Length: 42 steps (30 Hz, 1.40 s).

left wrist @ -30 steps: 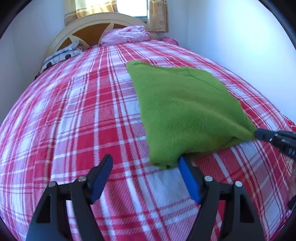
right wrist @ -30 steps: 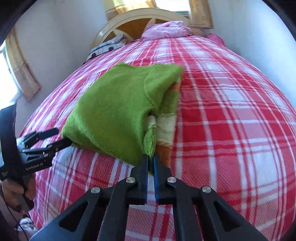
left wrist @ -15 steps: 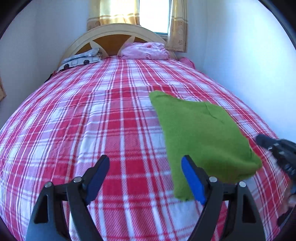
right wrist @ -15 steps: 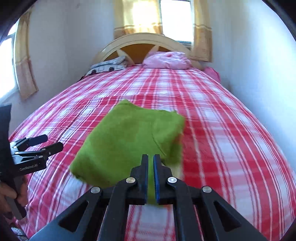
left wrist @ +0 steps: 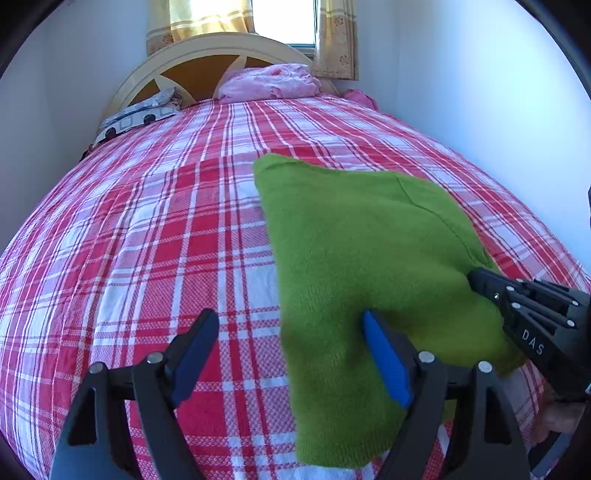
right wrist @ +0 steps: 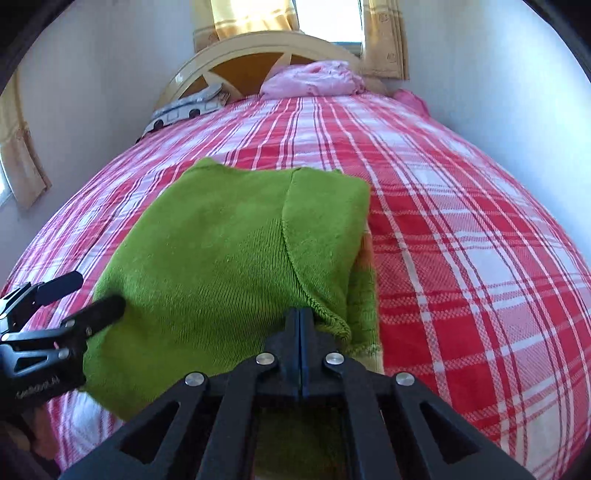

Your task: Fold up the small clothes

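Observation:
A folded green knit sweater (left wrist: 362, 236) lies on the red and white plaid bed (left wrist: 166, 229); in the right wrist view (right wrist: 221, 266) striped orange and yellow layers show at its right edge. My left gripper (left wrist: 291, 354) is open, its right blue finger (left wrist: 384, 358) over the sweater's near edge and its left finger over bare sheet. My right gripper (right wrist: 301, 321) is shut on the sweater's near edge. It shows at the right of the left wrist view (left wrist: 480, 280). The left gripper shows at the left of the right wrist view (right wrist: 88, 299).
A pink pillow (left wrist: 269, 81) and a patterned grey pillow (left wrist: 144, 114) lie by the cream headboard (left wrist: 207, 48) at the far end. White walls run close along both sides of the bed. A curtained window (left wrist: 280, 22) is above the headboard.
Both grippers first drew back and up from the sweater, then came in close again. The right gripper stayed shut on the sweater's edge; the left stayed open.

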Available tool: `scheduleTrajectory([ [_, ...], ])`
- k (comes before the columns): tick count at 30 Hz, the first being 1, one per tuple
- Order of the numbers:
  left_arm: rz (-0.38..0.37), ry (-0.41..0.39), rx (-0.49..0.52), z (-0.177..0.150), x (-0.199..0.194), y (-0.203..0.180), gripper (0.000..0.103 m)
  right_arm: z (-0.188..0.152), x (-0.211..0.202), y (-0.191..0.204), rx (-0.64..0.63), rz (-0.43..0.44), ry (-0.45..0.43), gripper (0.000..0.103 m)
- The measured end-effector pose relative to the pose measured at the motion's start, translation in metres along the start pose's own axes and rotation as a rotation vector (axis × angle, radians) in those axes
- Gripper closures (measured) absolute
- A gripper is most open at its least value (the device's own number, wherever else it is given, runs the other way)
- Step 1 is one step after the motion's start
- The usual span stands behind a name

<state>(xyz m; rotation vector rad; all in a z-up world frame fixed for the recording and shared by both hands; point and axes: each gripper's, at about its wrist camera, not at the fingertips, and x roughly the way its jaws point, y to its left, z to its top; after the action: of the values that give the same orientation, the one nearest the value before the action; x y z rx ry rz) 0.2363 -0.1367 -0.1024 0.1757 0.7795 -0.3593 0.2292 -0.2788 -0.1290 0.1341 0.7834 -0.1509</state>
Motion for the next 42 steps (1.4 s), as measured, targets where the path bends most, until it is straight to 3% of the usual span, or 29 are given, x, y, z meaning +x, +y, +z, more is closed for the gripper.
scheduleTrajectory([
  [4,0.023,-0.006,0.010,-0.003,0.005,-0.004,0.012,0.000,0.000,-0.004,0.009,0.012,-0.005,0.103],
  [15,0.009,0.030,0.000,-0.019,-0.012,-0.004,0.012,-0.002,0.000,0.012,-0.075,-0.069,-0.027,0.103],
  [22,-0.151,0.096,-0.064,-0.033,-0.024,0.023,0.012,-0.020,-0.034,0.010,-0.027,0.052,0.041,0.100],
  [27,-0.227,0.124,-0.139,-0.040,-0.020,0.036,0.012,-0.046,-0.074,-0.006,0.048,0.103,-0.037,0.099],
  [29,-0.239,0.132,-0.137,-0.038,-0.021,0.036,0.012,-0.048,-0.074,-0.018,0.122,0.164,-0.017,0.089],
  [31,-0.261,0.126,-0.127,-0.032,-0.025,0.037,0.012,-0.048,-0.070,-0.031,0.217,0.281,-0.001,0.055],
  [35,-0.301,0.071,-0.128,-0.013,-0.034,0.045,0.012,-0.036,-0.066,-0.047,0.313,0.373,-0.011,0.050],
  [40,-0.358,0.047,-0.155,0.025,-0.017,0.049,0.012,-0.003,-0.059,-0.074,0.400,0.339,-0.073,0.043],
  [42,-0.348,0.061,-0.171,0.040,0.004,0.044,0.012,0.016,-0.051,-0.081,0.400,0.310,-0.090,0.032],
])
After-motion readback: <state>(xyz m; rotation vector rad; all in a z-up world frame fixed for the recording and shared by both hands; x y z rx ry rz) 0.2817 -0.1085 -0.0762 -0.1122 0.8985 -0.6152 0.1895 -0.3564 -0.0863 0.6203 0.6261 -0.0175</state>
